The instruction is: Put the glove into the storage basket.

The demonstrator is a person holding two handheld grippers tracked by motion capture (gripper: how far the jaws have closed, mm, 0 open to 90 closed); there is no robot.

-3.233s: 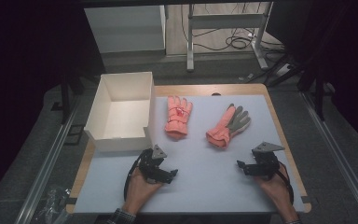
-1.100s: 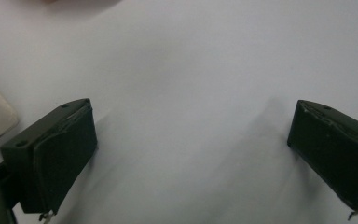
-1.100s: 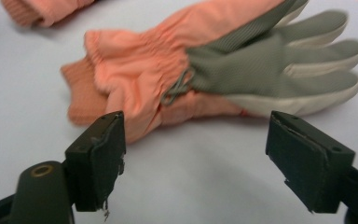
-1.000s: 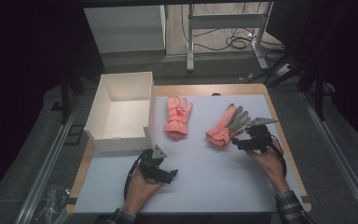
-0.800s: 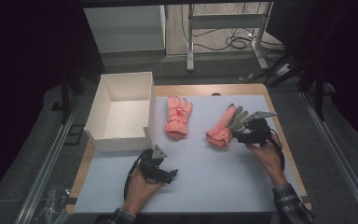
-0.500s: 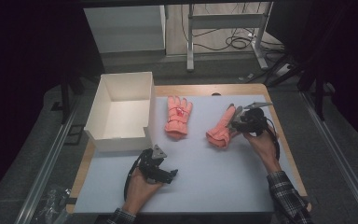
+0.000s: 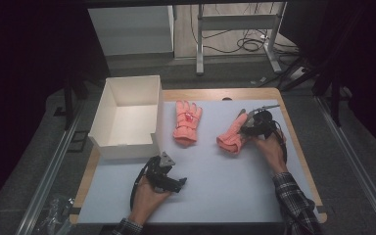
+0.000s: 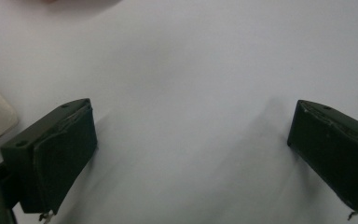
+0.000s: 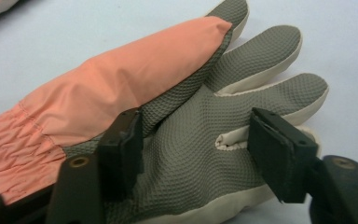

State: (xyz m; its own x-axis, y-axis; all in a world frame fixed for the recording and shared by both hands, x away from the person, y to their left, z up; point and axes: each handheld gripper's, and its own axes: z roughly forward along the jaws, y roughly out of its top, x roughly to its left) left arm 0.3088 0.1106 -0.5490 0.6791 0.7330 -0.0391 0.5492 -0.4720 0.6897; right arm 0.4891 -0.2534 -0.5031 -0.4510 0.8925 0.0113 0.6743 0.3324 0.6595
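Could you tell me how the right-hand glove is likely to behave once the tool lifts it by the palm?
The right-hand glove looks soft and padded, so it will probably droop either side of the right tool. Its grey palm is pebbled, so slipping seems unlikely. It lies flat on the table; it should slide, not roll, if pushed.

Right gripper (image 7: 247, 128) now forward at the right glove (image 7: 231, 134), fingers lately reopening astride its palm.

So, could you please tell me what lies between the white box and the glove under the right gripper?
In the high view, the other pink glove lies on the table between them.
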